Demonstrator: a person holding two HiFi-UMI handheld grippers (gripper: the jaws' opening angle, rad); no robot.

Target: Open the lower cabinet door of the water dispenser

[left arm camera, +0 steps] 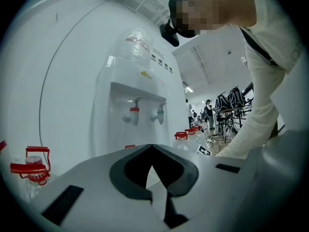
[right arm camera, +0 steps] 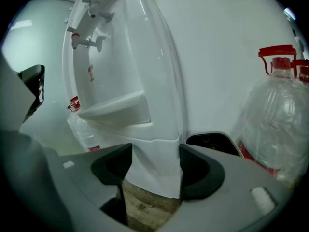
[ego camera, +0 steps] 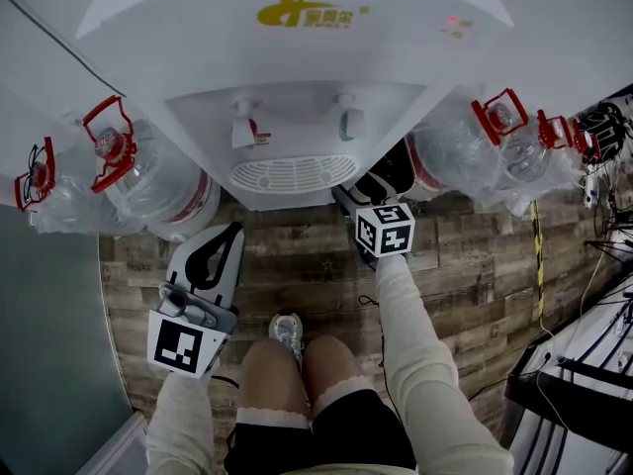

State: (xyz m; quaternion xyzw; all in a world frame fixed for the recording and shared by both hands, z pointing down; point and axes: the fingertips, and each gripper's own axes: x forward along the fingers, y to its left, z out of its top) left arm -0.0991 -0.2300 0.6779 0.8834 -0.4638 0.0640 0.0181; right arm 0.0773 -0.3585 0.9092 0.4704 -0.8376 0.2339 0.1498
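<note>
Down at the foot of the water dispenser [ego camera: 297, 57], just right of centre in the head view, the person is reaching in with the right gripper [right arm camera: 154, 170]. Its jaws are standing pretty much as wide as they go, and the right gripper view is showing the bottom corner of the lower cabinet door [right arm camera: 159, 163] sitting between them, with the wood floor [right arm camera: 145, 204] peeking out underneath. The pads don't look like they're squeezing anything, so no grip as far as can be seen. There's a dark gap just right of that panel, but it's hard to say whether that's the cabinet inside. The left gripper [left arm camera: 152, 149] is hanging back at lower left of the head view, well apart from the dispenser, jaws closed tip to tip and holding nothing. A water bottle [right arm camera: 275, 124] is standing near the door's right side. Looks like the approach step is in hand: next the person is probably going to need to close the right jaws on the door's edge and pull it outward on its hinge, without bumping that bottle.
</note>
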